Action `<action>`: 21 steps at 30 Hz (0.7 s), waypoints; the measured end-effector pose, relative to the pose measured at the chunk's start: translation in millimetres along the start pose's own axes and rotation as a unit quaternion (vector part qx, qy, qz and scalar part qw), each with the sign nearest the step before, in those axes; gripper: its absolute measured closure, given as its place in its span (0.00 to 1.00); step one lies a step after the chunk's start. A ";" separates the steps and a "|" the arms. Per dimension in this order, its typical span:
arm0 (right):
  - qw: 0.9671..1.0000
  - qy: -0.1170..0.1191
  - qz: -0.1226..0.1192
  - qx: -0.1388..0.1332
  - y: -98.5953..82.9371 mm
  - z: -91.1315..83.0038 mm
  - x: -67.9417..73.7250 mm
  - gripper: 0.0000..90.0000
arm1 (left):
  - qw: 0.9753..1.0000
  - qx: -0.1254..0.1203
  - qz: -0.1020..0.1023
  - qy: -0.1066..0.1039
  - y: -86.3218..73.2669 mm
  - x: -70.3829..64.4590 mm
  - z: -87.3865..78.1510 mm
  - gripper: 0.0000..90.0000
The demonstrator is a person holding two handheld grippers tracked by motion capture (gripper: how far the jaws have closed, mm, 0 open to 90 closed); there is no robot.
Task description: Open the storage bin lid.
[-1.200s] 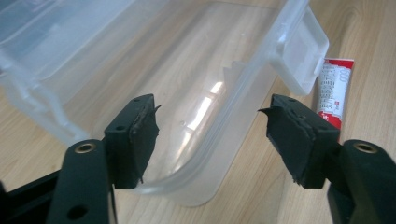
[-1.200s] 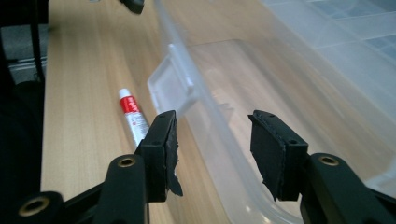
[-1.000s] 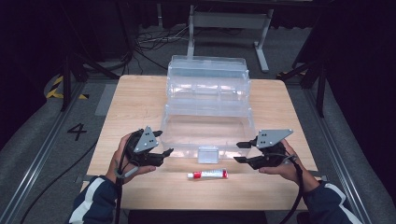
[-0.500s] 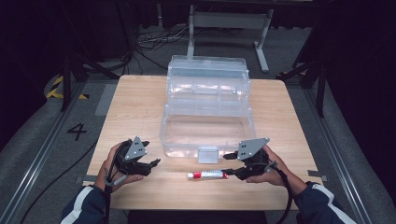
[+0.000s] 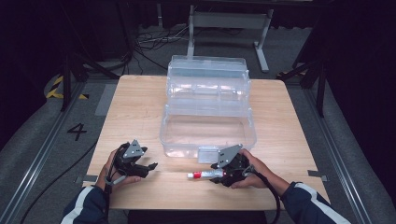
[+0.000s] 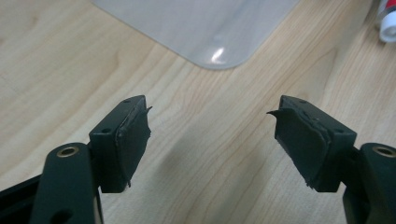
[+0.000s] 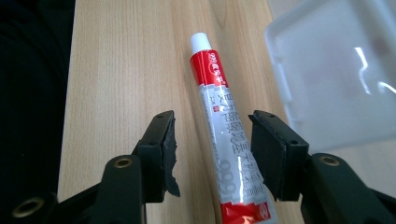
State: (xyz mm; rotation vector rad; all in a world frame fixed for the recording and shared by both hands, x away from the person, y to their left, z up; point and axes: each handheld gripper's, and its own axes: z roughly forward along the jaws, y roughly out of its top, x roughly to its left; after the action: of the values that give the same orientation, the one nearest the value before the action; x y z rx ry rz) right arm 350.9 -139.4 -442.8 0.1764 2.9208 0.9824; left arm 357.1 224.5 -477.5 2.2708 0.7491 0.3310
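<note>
A red and white tube (image 5: 201,175) with a white cap lies flat on the wooden table (image 5: 135,107), just in front of the clear plastic box (image 5: 208,133). My right gripper (image 5: 216,173) is low over the tube's tail end. In the right gripper view it (image 7: 213,119) is open, one jaw on each side of the tube (image 7: 224,116), with a gap at the left jaw. My left gripper (image 5: 152,165) rests near the table's front left and stands open (image 6: 210,109) over bare wood. The tube's cap (image 6: 387,21) peeks in at the top right of the left gripper view.
The clear box has stepped upper trays (image 5: 208,77) folded open toward the back, and a small latch (image 5: 208,154) at its front wall. Its corner (image 6: 210,32) lies just ahead of the left gripper. Its wall (image 7: 336,70) stands right of the tube. The table's front edge is close.
Both hands have drawn back toward the table's front edge. The right gripper has swung left and come down over the tube's tail. The left gripper has sunk lower.
</note>
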 end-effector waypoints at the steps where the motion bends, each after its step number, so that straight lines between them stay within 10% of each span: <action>1: 1.000 -0.002 -0.006 0.010 2.4 6.5 1.5 0.54 | 1.000 0.001 -0.011 -0.010 -1.8 0.0 4.0 0.29; 21: 0.999 -0.016 -0.023 0.030 10.9 31.5 8.9 0.49 | 1.000 0.003 -0.016 -0.014 -5.7 -1.5 11.4 0.26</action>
State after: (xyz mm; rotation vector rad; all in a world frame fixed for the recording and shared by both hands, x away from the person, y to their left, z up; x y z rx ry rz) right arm 345.9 -110.8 -461.5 0.1249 2.9133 0.8775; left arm 358.5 220.6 -489.6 2.2618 0.7727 0.2810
